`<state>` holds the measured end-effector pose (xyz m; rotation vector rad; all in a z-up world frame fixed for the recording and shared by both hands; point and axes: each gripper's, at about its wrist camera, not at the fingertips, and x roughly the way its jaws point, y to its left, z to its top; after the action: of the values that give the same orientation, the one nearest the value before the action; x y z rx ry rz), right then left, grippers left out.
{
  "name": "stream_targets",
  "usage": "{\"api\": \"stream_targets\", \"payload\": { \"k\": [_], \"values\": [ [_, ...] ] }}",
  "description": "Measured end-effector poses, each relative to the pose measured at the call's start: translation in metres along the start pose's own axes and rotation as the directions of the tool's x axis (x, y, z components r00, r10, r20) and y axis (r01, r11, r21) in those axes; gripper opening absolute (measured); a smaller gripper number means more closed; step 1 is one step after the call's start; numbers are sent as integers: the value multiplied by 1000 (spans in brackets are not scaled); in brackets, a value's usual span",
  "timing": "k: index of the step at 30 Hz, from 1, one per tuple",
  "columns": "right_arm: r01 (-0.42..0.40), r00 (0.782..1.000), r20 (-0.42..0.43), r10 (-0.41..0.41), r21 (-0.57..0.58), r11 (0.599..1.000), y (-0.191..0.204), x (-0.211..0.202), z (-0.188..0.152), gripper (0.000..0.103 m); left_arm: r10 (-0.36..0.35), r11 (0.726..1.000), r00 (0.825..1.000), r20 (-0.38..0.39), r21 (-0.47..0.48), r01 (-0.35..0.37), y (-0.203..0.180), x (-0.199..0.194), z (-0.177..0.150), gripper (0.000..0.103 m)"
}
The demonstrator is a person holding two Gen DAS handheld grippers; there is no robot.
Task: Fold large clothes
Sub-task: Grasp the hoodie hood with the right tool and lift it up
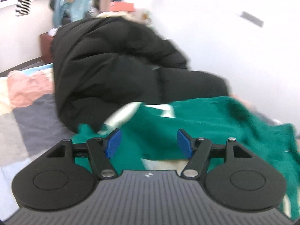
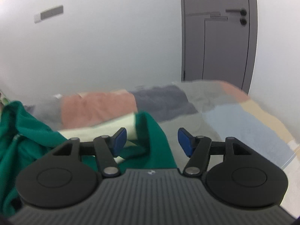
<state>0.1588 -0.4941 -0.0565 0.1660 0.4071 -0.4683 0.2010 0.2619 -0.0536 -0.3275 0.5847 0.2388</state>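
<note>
Green garment (image 1: 206, 120) edge between right gripper (image 2: 151, 140) parted jaws.

We see a plain white wall (image 2: 103, 46), a grey door with dark handle (image 2: 217, 37), and a bed with patchwork pastel cover (image 2: 243, 120).

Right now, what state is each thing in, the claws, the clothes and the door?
Left claw: open, holding nothing, above the green garment.
Right claw: open, holding nothing, green cloth below its gap.
Green garment: rumpled, not neatly folded.
Black coat: bulky heap on the bed.
Door: shut.
</note>
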Motion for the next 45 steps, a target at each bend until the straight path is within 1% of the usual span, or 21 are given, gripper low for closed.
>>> {"api": "stream_targets", "payload": {
  "k": [1, 3, 5, 9, 12, 14, 16, 18, 20, 23, 25, 26, 28, 30, 32, 34, 37, 39, 41, 43, 45],
  "values": [
    [-19, 1000, 18, 19, -8, 1000, 6, -9, 4, 62, -45, 999, 999, 0, -7, 45, -9, -9, -4, 71],
    [-65, 997, 44, 67, -30, 997, 22, -29, 12, 62, -157, 988, 987, -24, -6, 157, -33, -22, -12, 71],
    [-131, 989, 53, 135, -66, 989, 45, -48, 19, 62, -209, 978, 977, -43, 12, 210, -59, -31, -22, 71],
    [-289, 955, 28, 296, -150, 946, 104, -84, 13, 62, -330, 943, 938, -104, 3, 333, -95, -29, -52, 71],
    [-418, 908, -57, 416, -208, 884, 154, -99, -5, 62, -327, 941, 930, -164, 31, 337, -108, -12, -76, 69],
    [-506, 862, -134, 488, -227, 832, 186, -103, -22, 62, -302, 946, 931, -205, 54, 319, -108, 2, -87, 69],
    [-573, 819, -206, 535, -250, 780, 219, -106, -43, 62, -277, 951, 936, -217, 75, 299, -102, 10, -92, 69],
    [-618, 785, -264, 561, -266, 740, 250, -103, -62, 62, -266, 955, 939, -216, 73, 287, -95, 16, -95, 69],
    [-648, 758, -305, 577, -255, 717, 275, -97, -76, 63, -258, 959, 942, -213, 65, 277, -89, 25, -93, 69],
    [-684, 717, -355, 599, -196, 703, 302, -90, -93, 80, -238, 963, 952, -194, 77, 257, -85, 37, -93, 69],
    [-692, 703, -401, 588, -194, 695, 318, -79, -100, 83, -243, 964, 951, -192, 61, 259, -82, 44, -91, 69],
    [-691, 700, -440, 562, -220, 689, 326, -76, -105, 83, -247, 964, 950, -191, 48, 260, -81, 47, -90, 69],
    [-698, 694, -502, 517, -291, 655, 339, -75, -117, 83, -257, 963, 948, -185, 29, 267, -78, 50, -86, 69],
    [-693, 707, -501, 498, -352, 630, 346, -74, -128, 84, -259, 964, 949, -177, 16, 266, -76, 53, -84, 69],
    [-684, 719, -486, 496, -371, 629, 350, -73, -133, 84, -261, 964, 950, -170, 2, 265, -75, 54, -82, 69],
    [-677, 725, -471, 502, -354, 646, 350, -71, -134, 84, -262, 964, 950, -167, -11, 264, -73, 55, -81, 69],
    [-671, 732, -458, 504, -355, 651, 353, -71, -132, 70, -263, 965, 951, -161, -24, 262, -71, 51, -81, 69],
    [-666, 738, -446, 505, -367, 649, 354, -72, -126, 46, -260, 966, 953, -154, -33, 258, -68, 49, -81, 69],
    [-659, 745, -442, 500, -375, 652, 359, -70, -114, 37, -257, 966, 954, -153, -45, 253, -65, 48, -80, 69],
    [-655, 750, -430, 503, -379, 653, 365, -61, -96, 35, -260, 965, 954, -148, -61, 253, -62, 48, -80, 69],
    [-631, 775, -384, 502, -414, 656, 373, -57, -73, 34, -254, 967, 956, -146, -66, 247, -61, 49, -81, 69]
  ]
}}
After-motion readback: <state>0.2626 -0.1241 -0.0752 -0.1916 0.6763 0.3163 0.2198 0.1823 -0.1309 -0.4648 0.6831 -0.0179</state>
